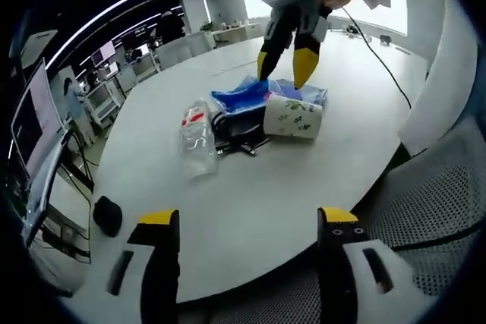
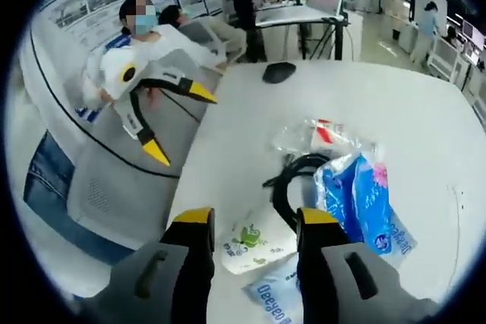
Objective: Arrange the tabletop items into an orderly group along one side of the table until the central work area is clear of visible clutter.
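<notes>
Both spread, the right claw (image 2: 248,221) hovers over the tissue roll (image 2: 250,246), left claw (image 1: 248,218) well apart.

My right gripper (image 2: 250,225) hangs spread over the white cup (image 2: 249,248) at lower centre. Right of it I see blue packets (image 2: 357,199); my left gripper (image 2: 182,123) sits upper left, jaws apart.

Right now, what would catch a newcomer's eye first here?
A small heap in the middle of the white table: a clear bottle on its side, blue packs, a black cable and a white roll. The right gripper hangs open just over the roll; the left gripper waits open at the table's edge.
</notes>
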{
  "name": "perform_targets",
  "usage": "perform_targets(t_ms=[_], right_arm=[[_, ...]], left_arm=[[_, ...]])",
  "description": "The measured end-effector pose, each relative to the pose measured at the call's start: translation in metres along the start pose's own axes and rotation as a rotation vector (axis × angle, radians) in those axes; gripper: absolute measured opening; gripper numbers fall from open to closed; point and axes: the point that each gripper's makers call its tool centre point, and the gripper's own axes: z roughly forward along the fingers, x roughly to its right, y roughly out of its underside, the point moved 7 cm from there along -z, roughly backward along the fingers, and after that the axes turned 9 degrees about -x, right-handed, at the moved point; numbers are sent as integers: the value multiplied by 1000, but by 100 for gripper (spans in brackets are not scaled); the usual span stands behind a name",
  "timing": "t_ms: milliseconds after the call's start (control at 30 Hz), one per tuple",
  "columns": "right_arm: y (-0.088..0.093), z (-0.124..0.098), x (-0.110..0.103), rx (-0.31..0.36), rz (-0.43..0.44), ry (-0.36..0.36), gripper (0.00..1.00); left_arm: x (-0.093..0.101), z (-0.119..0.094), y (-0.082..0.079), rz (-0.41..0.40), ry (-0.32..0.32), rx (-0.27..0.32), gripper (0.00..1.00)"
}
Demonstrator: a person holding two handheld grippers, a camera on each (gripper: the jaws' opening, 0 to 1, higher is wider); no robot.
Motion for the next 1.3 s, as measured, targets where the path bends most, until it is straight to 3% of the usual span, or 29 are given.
perform_targets(t_ms=[233, 400, 533, 733, 933, 1200, 1300], right_arm=[[2, 18, 14, -100, -56, -87, 31], [1, 26, 14, -115, -43, -162, 28], [5, 32, 14, -166, -81, -195, 17], [8, 37, 16, -181, -49, -236, 8], [11, 35, 17, -172, 26, -272, 4], [11, 19, 12, -70, 196, -315, 0], [11, 11, 4, -29, 200, -309, 0]], left_arm=[[1, 2, 3, 18, -7, -27, 70], [-3, 2, 6, 23, -42, -47, 66], [-7, 1, 7, 6, -68, -46, 63], [-11, 1, 9, 3, -96, -48, 60], [-12, 2, 11, 2, -101, -49, 59], [-13, 2, 12, 8, -98, -58, 58], [-13, 2, 11, 12, -94, -54, 57]])
